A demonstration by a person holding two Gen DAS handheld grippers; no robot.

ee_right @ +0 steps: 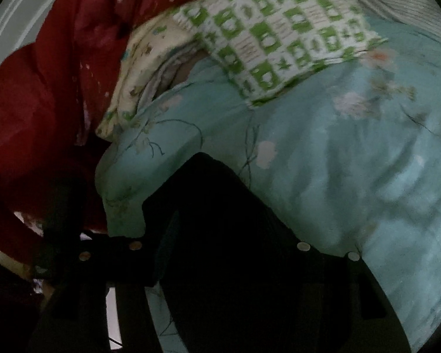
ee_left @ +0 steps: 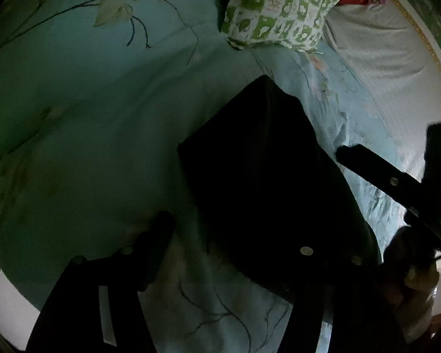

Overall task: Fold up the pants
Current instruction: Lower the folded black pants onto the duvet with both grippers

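Note:
The dark pants point(ee_left: 264, 170) lie folded in a compact stack on the teal floral bedspread point(ee_left: 88, 123). My left gripper point(ee_left: 229, 232) stands open low over them. Its left finger point(ee_left: 153, 247) is over bare bedspread, and its right finger blends into the dark cloth. At the right edge of the left wrist view, one finger point(ee_left: 376, 170) of my right gripper shows beside the pants' right edge, with sheet visible beyond it. In the blurred right wrist view the pants point(ee_right: 220, 200) fill the gap under my right gripper point(ee_right: 220, 232), whose fingers stand apart.
A green-and-white checked pillow point(ee_left: 279, 8) point(ee_right: 294, 35) lies beyond the pants. Red cloth point(ee_right: 44, 88) is heaped at the left, with a cream patterned fabric point(ee_right: 138, 67) beside it. A striped sheet point(ee_left: 382, 73) and the bed's gold-trimmed edge point(ee_left: 435, 58) are on the right. A hand point(ee_left: 411, 273) is at the lower right.

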